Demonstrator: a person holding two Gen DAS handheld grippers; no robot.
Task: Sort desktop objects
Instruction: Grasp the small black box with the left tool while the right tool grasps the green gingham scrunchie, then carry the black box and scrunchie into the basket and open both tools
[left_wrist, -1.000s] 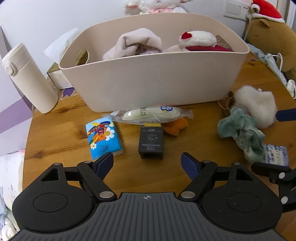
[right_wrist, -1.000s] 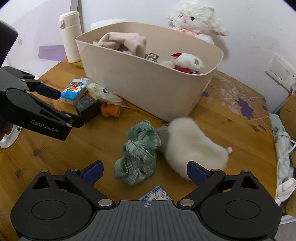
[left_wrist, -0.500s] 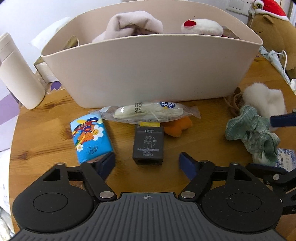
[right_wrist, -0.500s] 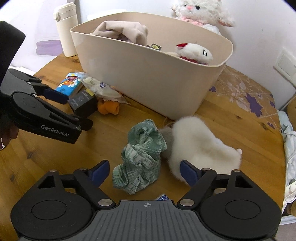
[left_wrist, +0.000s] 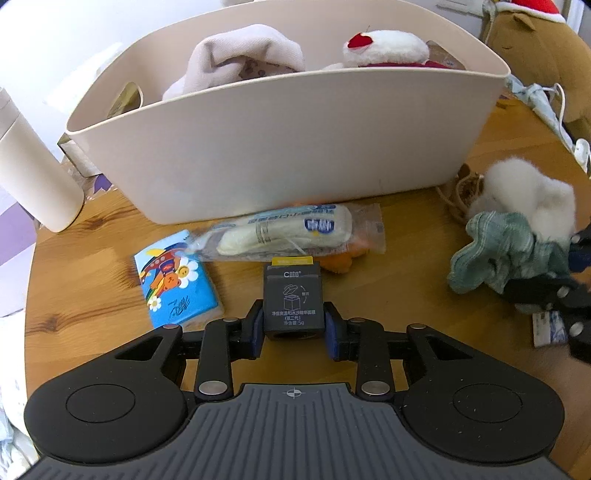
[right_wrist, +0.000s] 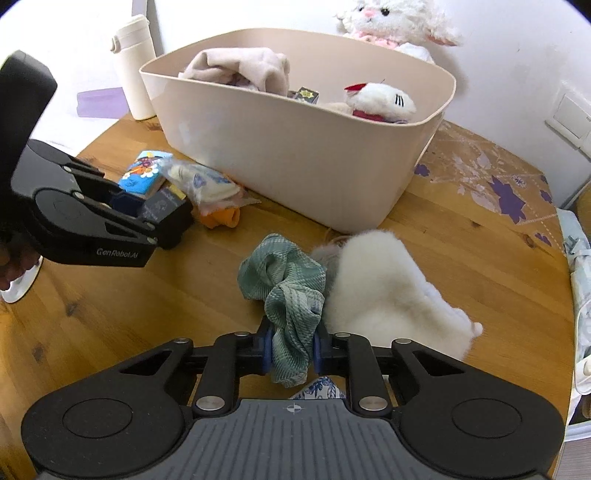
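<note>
A: Left wrist view first. Left gripper (left_wrist: 293, 328) jaws closing, blue pads against both sides of the small dark-grey rectangular box (left_wrist: 293, 295) with a yellow strip on its far end. Box lies on the round wooden tabletop (left_wrist: 96, 266), toward the near edge.

B: Around it?

A: Blue cartoon-print tissue pack (left_wrist: 175, 278) just beside it on the left, clear plastic-wrapped white roll (left_wrist: 291, 230) beyond it, small orange soft thing (left_wrist: 338, 260) poking out under the wrapper. Large beige plastic tub (left_wrist: 295, 144) behind those (pale cloth and a white plush inside). Cream flask (left_wrist: 33, 173) at the left edge.

B: Right wrist view?

A: Right gripper (right_wrist: 291, 350) jaws closing too, pinching the lower fold of the crumpled green checked cloth (right_wrist: 288, 284). Cloth rests mid-tabletop, touching the white fluffy plush (right_wrist: 384, 284) on its right.

B: Other claw visible there?

A: Yes, at the left, clamped on the dark box. White lamb plush (right_wrist: 395, 18) stands behind the tub by the wall. Blue-patterned packet (right_wrist: 319, 389) peeks out under the right gripper, mostly hidden.
</note>
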